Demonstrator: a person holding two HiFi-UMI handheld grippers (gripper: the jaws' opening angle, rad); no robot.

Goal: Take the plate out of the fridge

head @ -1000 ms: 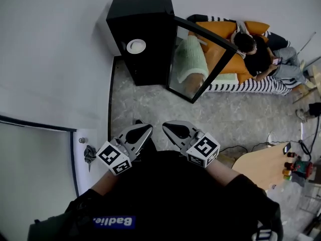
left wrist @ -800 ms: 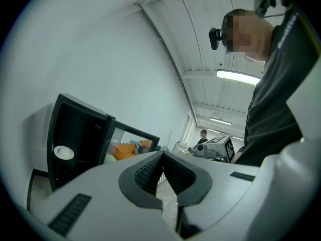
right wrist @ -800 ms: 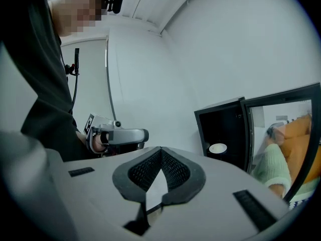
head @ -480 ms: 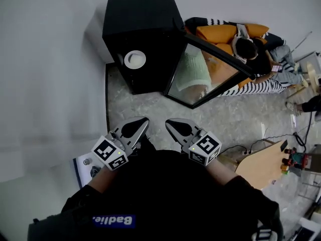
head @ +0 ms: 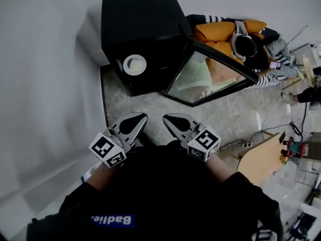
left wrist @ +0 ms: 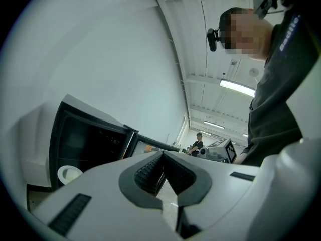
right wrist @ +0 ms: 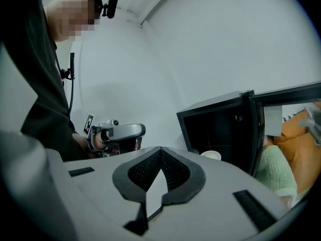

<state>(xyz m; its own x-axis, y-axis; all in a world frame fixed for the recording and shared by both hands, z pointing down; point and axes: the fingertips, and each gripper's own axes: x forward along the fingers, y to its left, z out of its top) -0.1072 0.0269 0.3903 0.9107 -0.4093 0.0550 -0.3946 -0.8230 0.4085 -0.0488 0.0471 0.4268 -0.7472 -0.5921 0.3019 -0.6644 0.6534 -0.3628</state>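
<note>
Jaws clenched empty on left gripper and right gripper; round white plate in black fridge.

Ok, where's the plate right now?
In the head view, the white plate sits inside the open black fridge, near its left wall, left of the swung-out glass door.
</note>
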